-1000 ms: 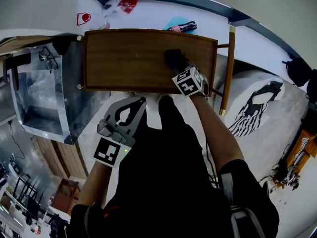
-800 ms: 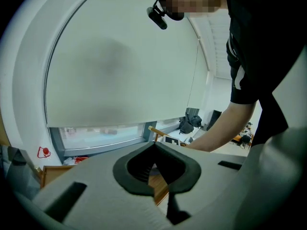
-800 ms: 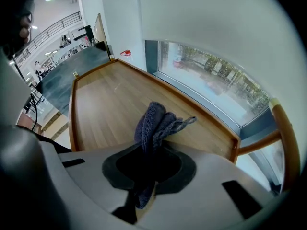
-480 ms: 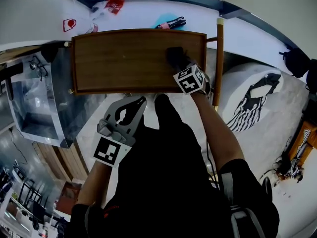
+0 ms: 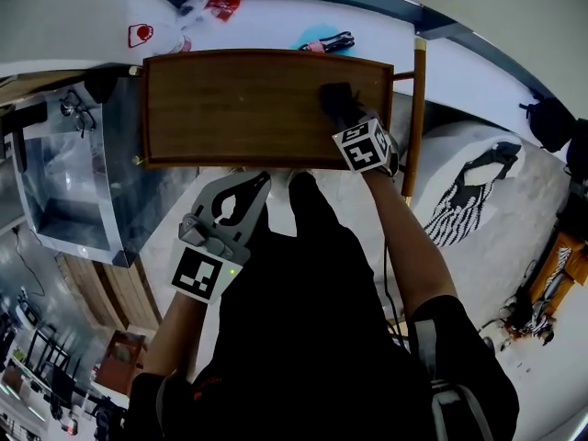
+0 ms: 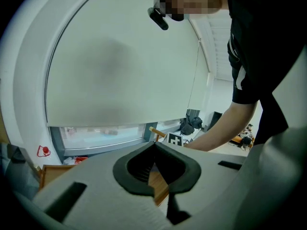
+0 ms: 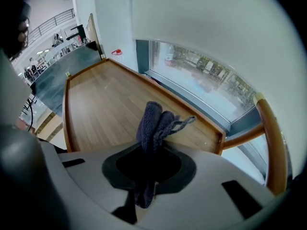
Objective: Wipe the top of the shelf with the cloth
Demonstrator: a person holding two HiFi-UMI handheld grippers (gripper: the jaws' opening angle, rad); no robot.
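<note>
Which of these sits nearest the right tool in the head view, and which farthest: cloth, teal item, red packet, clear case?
1. cloth: gripped in the right tool, at the right end of the shelf.
2. teal item: just beyond the shelf's far edge.
3. red packet: beyond the far edge, farther left.
4. clear case: off the shelf's left end.

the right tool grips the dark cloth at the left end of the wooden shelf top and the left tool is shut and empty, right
Not quite. The head view shows the dark cloth at the right end of the wooden shelf top, not the left. The rest holds: the right tool grips it, and the left tool is shut and empty.
</note>
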